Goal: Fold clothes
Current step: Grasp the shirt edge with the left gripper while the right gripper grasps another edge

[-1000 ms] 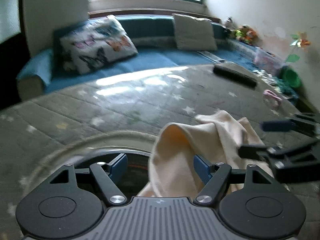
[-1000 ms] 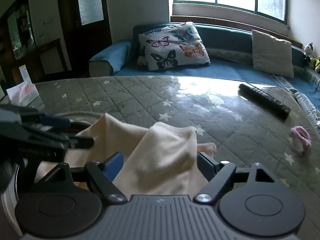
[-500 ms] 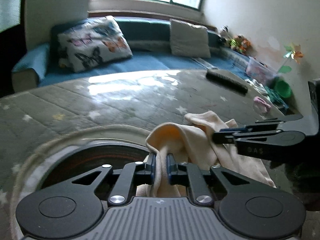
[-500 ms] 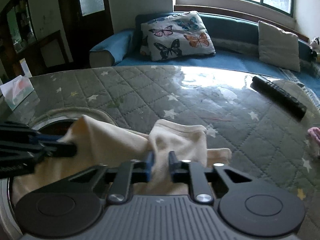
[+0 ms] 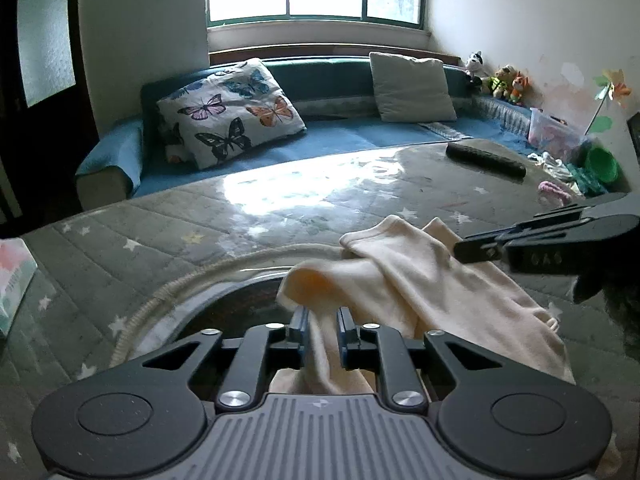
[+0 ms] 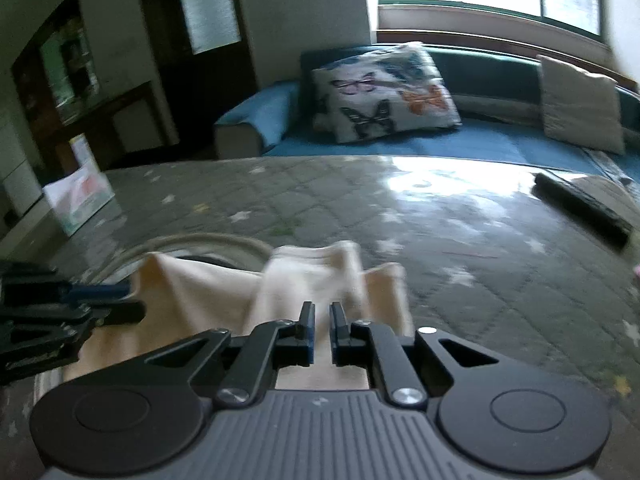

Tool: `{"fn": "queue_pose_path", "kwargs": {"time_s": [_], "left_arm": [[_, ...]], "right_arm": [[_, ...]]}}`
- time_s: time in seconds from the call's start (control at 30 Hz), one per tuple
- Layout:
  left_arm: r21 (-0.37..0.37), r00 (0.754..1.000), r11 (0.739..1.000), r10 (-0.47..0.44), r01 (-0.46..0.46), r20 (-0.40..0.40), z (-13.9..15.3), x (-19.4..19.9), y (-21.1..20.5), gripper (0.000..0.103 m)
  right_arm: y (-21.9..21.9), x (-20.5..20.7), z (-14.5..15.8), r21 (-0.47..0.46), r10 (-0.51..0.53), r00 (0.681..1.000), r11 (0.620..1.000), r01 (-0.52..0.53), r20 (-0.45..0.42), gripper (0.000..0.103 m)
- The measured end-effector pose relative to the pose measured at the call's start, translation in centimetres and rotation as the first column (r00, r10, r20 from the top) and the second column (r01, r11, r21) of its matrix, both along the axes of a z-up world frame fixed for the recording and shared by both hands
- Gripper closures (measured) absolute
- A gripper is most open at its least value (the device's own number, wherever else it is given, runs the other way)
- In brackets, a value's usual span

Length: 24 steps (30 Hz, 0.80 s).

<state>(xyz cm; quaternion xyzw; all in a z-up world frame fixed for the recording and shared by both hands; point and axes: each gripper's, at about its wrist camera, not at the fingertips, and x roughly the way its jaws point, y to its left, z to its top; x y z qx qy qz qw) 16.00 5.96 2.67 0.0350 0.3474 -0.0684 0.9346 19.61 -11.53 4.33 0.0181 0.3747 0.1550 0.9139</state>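
Cream garment (image 5: 416,280), apparently one, pinched by two grippers' opening fingers (image 5: 301,320).

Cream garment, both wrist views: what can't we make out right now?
- Cream garment: its type and full outline; left claw body covers the near part, the right claw crosses its far side.
- Right wrist view: motion blur smears the folds.
- Grip: cloth sits between both claws' opening jaws; pad contact unclear.
- Round rim beneath: what it belongs to is unclear.
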Motion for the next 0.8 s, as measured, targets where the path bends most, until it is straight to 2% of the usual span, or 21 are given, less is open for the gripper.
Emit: {"fn": "queue_pose_path", "kwargs": {"time_s": [0.07, 0.1, 0.17, 0.23, 0.3, 0.4, 0.43, 0.47, 0.5, 0.53, 0.63, 0.8], "left_arm": [[0.022, 1.0, 1.0, -0.02, 0.02, 0.014, -0.1, 0.1, 0.0, 0.061], [0.042, 0.999, 0.999, -0.032, 0.032, 0.021, -0.2, 0.3, 0.0, 0.057], [0.079, 0.998, 0.996, -0.051, 0.049, 0.023, -0.6, 0.8, -0.1, 0.057], [0.101, 0.998, 0.993, -0.065, 0.063, 0.016, -0.9, 1.4, -0.1, 0.057], [0.087, 0.997, 0.994, -0.071, 0.071, 0.002, -1.2, 2.2, 0.1, 0.052], [0.034, 0.996, 0.996, -0.084, 0.085, -0.023, -1.7, 3.4, 0.4, 0.052], [0.017, 0.996, 0.996, -0.089, 0.09, -0.031, -1.9, 3.7, 0.5, 0.053], [0.003, 0.995, 0.996, -0.094, 0.094, -0.039, -2.1, 3.9, 0.5, 0.061], [-0.009, 0.994, 0.995, -0.097, 0.096, -0.046, -2.4, 4.0, 0.5, 0.072], [-0.02, 0.994, 0.995, -0.095, 0.094, -0.05, -2.5, 4.1, 0.6, 0.089], [-0.048, 0.998, 0.997, -0.063, 0.062, -0.021, -2.2, 3.3, 1.1, 0.096], [-0.049, 0.997, 0.998, 0.031, -0.028, 0.063, 0.1, -0.1, 2.1, 0.097]], "right_arm": [[0.7, 0.3, -0.1, -0.004, 0.039, 0.999, 0.999, -0.039, -0.004, 0.073], [1.3, 0.5, -0.2, -0.009, 0.058, 0.998, 0.998, -0.059, -0.007, 0.071], [2.2, 1.1, -0.4, -0.022, 0.091, 0.996, 0.996, -0.091, -0.012, 0.071], [1.2, 1.8, -1.0, -0.04, 0.124, 0.992, 0.991, -0.125, -0.021, 0.071], [0.7, 2.5, -1.6, -0.064, 0.147, 0.989, 0.987, -0.149, -0.029, 0.071], [-0.1, 3.4, -2.7, -0.112, 0.163, 0.985, 0.979, -0.168, -0.048, 0.072], [-0.6, 3.5, -2.9, -0.127, 0.165, 0.985, 0.977, -0.17, -0.049, 0.077], [-0.9, 3.5, -2.9, -0.137, 0.166, 0.985, 0.976, -0.17, -0.041, 0.089], [-1.2, 3.4, -2.9, -0.142, 0.164, 0.986, 0.976, -0.168, -0.036, 0.094], [-1.7, 3.3, -2.8, -0.139, 0.159, 0.987, 0.977, -0.162, -0.033, 0.099], [-4.0, 2.8, -2.1, -0.126, 0.123, 0.992, 0.984, -0.123, -0.006, 0.101], [-8.6, 1.0, -0.5, -0.105, 0.024, 0.999, 0.994, -0.019, 0.045, 0.101]]}}
